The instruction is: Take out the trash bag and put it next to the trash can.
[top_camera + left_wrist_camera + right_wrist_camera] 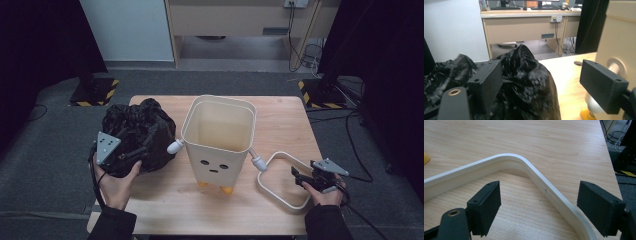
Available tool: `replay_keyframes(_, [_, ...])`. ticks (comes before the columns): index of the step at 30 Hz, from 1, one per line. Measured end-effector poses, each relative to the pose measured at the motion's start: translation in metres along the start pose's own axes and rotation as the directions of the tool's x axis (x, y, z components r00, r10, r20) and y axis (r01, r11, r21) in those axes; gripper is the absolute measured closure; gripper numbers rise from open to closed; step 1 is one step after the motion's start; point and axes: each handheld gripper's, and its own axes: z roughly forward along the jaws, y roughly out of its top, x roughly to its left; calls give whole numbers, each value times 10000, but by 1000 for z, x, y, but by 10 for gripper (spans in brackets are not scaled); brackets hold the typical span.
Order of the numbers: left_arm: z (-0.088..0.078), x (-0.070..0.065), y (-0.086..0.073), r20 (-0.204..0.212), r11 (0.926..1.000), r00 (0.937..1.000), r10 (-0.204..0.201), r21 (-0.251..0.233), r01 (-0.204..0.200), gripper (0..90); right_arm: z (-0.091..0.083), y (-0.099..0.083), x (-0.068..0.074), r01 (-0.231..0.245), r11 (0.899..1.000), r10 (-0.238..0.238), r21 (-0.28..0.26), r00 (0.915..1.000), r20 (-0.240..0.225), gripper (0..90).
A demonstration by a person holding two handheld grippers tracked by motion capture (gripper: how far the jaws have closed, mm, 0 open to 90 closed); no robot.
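A crumpled black bag [137, 135] is seen on the left part of a wooden table [285, 120], just beside a cream bin [220, 145] with a small face, white arm pegs and orange feet. The bin stands upright at the middle of the table, its top open.

The left hand-held gripper [131, 148] is held against the near side of the bag. In the left gripper view, its jaws are spread wide, with the bag's glossy folds [524, 82] bulging up between them; the left pad lies close against the plastic, while the right pad stands clear of it, in front of the bin's wall [616, 42]. The bag is not pinched. Whether the left pad actually touches the plastic cannot be told.

A white frame [280, 177], a rounded loop, is seen lying flat on the right part of the table, one end close to the bin's right peg. The right hand-held gripper [299, 178] is held low at the frame's far right side. In the right gripper view, its jaws are released and set wide apart, with the frame's curved corner [534, 172] running between them over the wood; neither pad presses on it.

Dark sleeves are visible at both wrists along the near edge of the table. A desk [524, 25] stands in the room beyond.
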Motion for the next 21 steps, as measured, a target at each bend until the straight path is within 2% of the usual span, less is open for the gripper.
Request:
replay_keyframes(9, [-6,-13,-21,487,9965,9986,199,806,-238,133,-1,0,0,-93,10000,93,-13,10000,22,190])
replay_keyframes(21, [-8,-23,-55,722,9860,9972,192,1641,-308,124,-1,-1,-2,-96,10000,96,-13,9999,83,192])
